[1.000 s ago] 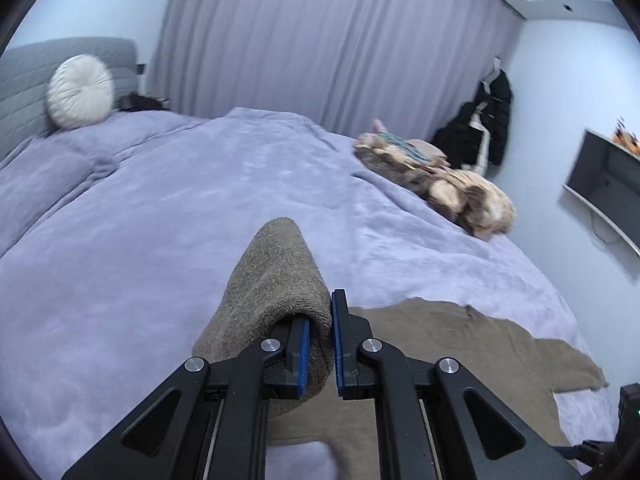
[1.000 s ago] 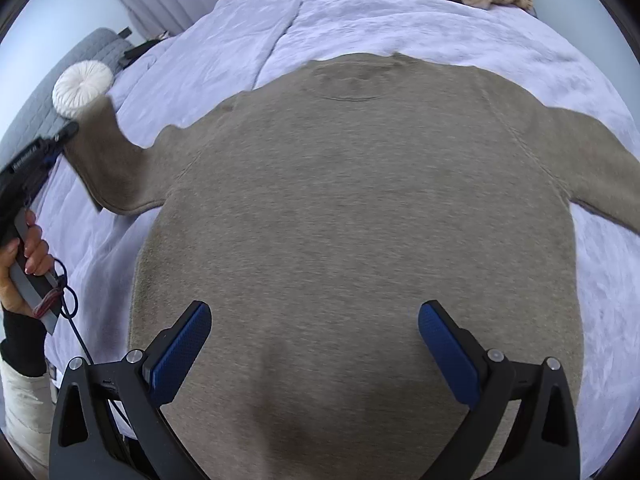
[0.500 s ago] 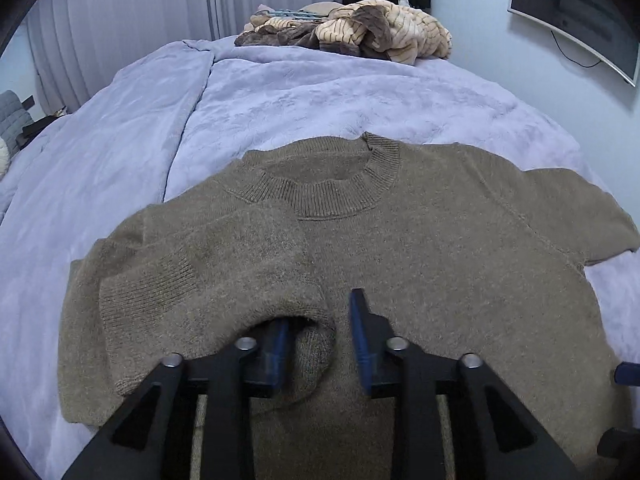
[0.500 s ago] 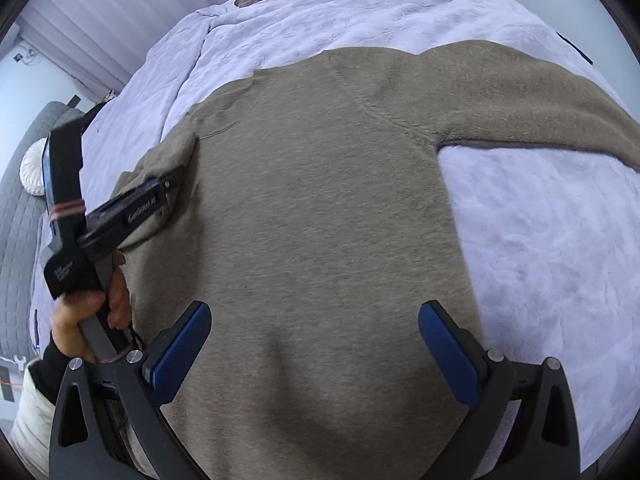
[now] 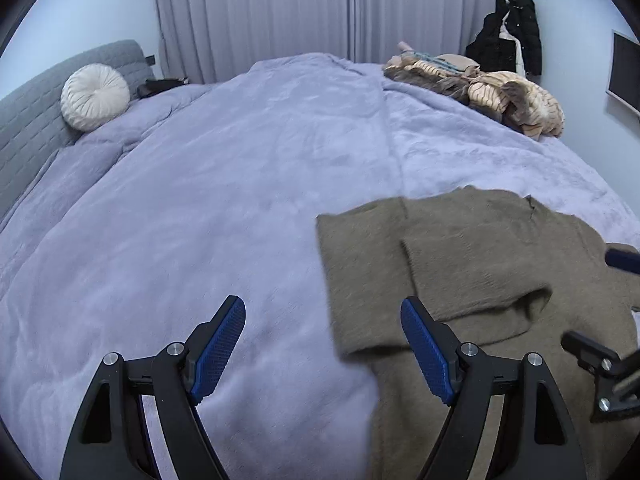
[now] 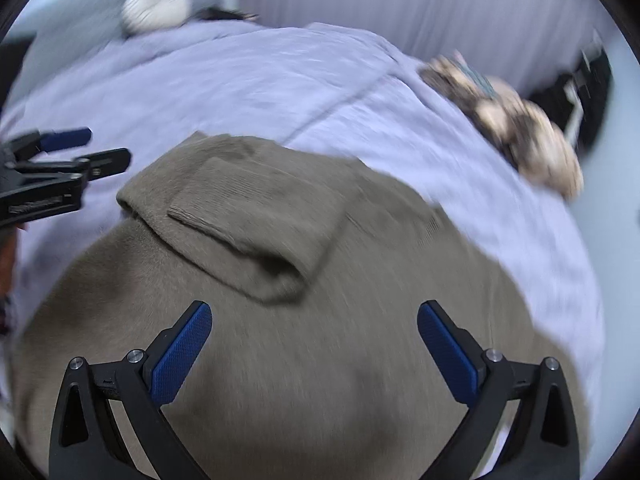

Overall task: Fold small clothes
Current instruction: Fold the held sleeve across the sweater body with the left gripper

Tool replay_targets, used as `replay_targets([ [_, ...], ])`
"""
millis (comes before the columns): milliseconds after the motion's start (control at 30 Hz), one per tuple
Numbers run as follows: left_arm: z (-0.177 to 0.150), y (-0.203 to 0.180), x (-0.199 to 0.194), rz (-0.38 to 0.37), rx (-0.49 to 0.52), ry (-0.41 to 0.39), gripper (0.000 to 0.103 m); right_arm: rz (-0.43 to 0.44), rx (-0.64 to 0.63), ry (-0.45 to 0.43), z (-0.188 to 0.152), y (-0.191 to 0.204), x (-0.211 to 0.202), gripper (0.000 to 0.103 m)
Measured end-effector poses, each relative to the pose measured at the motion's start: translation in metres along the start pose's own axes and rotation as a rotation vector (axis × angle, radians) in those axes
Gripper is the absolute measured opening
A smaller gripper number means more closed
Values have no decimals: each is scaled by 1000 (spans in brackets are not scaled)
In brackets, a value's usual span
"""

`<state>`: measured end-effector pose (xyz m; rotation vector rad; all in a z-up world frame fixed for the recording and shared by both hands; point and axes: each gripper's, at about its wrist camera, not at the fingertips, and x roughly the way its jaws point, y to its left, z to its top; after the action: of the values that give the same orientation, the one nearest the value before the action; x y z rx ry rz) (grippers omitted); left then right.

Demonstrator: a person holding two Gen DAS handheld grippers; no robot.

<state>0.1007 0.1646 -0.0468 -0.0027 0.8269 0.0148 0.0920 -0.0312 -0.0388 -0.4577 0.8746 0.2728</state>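
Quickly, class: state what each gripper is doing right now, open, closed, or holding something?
Left gripper: open, holding nothing, over the bed beside the brown sweater.
Right gripper: open, holding nothing, above the sweater.

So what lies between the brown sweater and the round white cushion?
Only bare lavender blanket lies between the brown sweater and the round white cushion; the left wrist view shows it clearly.

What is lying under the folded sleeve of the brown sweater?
The folded sleeve rests on the brown sweater body, over the purple blanket. The chest beneath it is hidden.
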Motion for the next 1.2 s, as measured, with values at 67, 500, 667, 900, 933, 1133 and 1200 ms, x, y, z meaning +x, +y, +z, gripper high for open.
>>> replay_targets([
  [67,-9,4,7,-9,14,35,81,-63,-114,-1,16,24,21,95],
  [500,-21,-3,51,76,45,128,81,202,638,-64,-8,-96,57,14],
  [667,-21,-5,53,80,62,138,85,394,1102,-23,-85,-152,84,24],
  [900,-16,0,39,100,77,140,85,450,1267,-95,-110,-174,80,50],
  [933,-15,2,35,94,73,139,85,435,1271,-89,-109,-177,80,50],
  [1133,5,9,2,4,20,65,85,378,1178,-43,-106,-190,75,9],
  [1200,16,1,8,5,31,56,85,361,1091,-77,-96,-192,63,9],
])
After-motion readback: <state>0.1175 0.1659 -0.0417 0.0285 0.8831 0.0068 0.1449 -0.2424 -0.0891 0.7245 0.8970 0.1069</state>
